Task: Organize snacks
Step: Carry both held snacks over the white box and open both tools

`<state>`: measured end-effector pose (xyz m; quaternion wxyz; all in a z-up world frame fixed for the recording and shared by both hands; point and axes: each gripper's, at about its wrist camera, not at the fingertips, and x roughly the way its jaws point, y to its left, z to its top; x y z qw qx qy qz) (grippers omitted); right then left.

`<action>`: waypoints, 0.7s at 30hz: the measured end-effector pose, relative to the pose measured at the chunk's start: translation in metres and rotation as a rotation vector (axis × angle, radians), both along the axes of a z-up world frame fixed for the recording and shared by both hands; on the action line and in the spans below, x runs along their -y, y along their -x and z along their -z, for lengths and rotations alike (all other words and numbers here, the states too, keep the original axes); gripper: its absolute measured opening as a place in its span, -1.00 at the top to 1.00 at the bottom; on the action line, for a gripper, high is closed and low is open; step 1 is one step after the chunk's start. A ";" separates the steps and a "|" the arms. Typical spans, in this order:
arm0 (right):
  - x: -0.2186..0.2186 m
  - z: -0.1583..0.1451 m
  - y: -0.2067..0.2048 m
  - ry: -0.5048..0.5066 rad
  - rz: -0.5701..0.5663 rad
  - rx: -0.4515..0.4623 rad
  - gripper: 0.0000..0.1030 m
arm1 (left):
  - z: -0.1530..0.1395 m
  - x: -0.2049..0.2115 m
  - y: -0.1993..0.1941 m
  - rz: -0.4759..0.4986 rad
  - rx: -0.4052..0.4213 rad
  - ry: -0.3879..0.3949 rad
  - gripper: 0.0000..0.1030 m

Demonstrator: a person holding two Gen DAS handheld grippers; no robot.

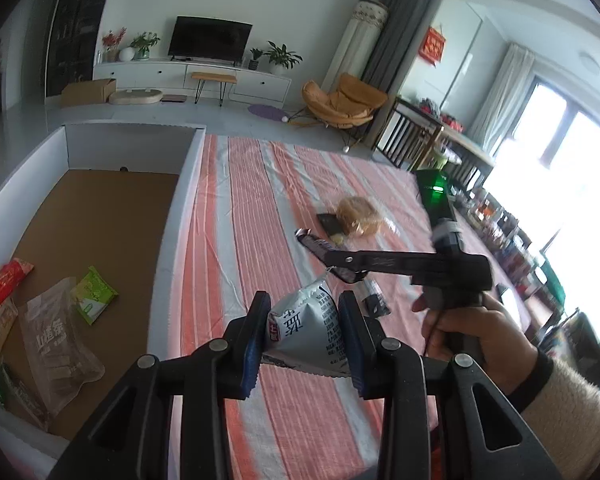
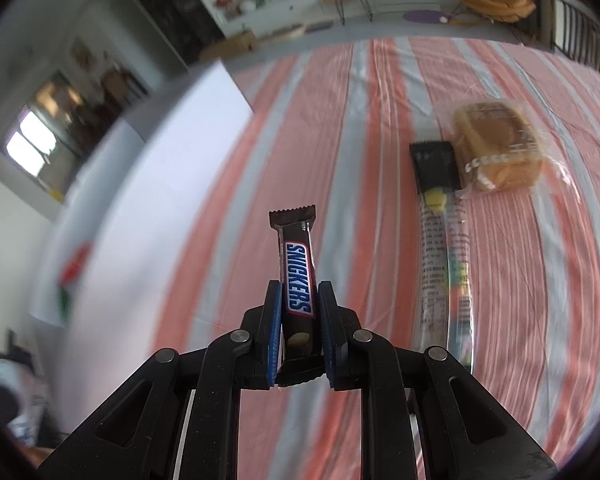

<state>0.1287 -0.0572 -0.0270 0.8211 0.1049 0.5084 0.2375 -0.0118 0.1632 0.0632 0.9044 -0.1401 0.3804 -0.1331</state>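
Nearest the left camera: left tongs (image 1: 304,332) closed down on a silver snack pouch (image 1: 308,336), pinched across its puffed middle and lifted above the striped worktop (image 1: 260,208). Likely light, soft and crinkly, an air-filled foil bag (prone to slip or crush under a hard squeeze), so best held at the body near a seam, as here.

Nearest the right camera: right tongs (image 2: 298,320) narrowed to the width of a Snickers bar (image 2: 298,276), gripped at its lower half, upper end standing free and upright. Judged small, fairly stiff, glossy in its wrapper; a mid-length hold across the narrow sides looks secure enough. Seen from the left view, the same right tongs (image 1: 332,258) reaching leftward over the cloth, right hand (image 1: 476,332) on the handle.

Further out, lying on the cloth: a long clear-wrapped stick snack (image 2: 444,264) and, just beside its far end, a bagged bread bun (image 2: 498,148), both untouched.

Off to the left: white-walled cardboard box (image 1: 188,200), already holding a red packet (image 1: 4,284), a green packet (image 1: 94,294) and a clear bag of bars (image 1: 58,344), the probable destination for both held snacks.
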 end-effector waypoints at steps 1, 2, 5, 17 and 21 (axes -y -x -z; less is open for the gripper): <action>0.001 -0.011 0.003 -0.031 0.004 0.010 0.65 | -0.004 -0.005 0.002 -0.007 0.006 0.016 0.33; 0.001 -0.021 0.006 -0.052 0.004 0.024 0.65 | -0.009 -0.010 0.003 -0.016 0.016 0.028 0.32; -0.007 -0.051 0.014 -0.126 -0.042 0.066 0.65 | -0.022 -0.022 0.008 -0.041 0.044 0.050 0.32; -0.127 -0.137 0.060 -0.281 -0.286 0.160 0.65 | -0.035 -0.118 0.027 -0.296 0.057 -0.027 0.32; -0.176 -0.133 0.072 -0.247 -0.363 0.157 0.64 | -0.021 -0.150 0.037 -0.402 0.024 -0.078 0.32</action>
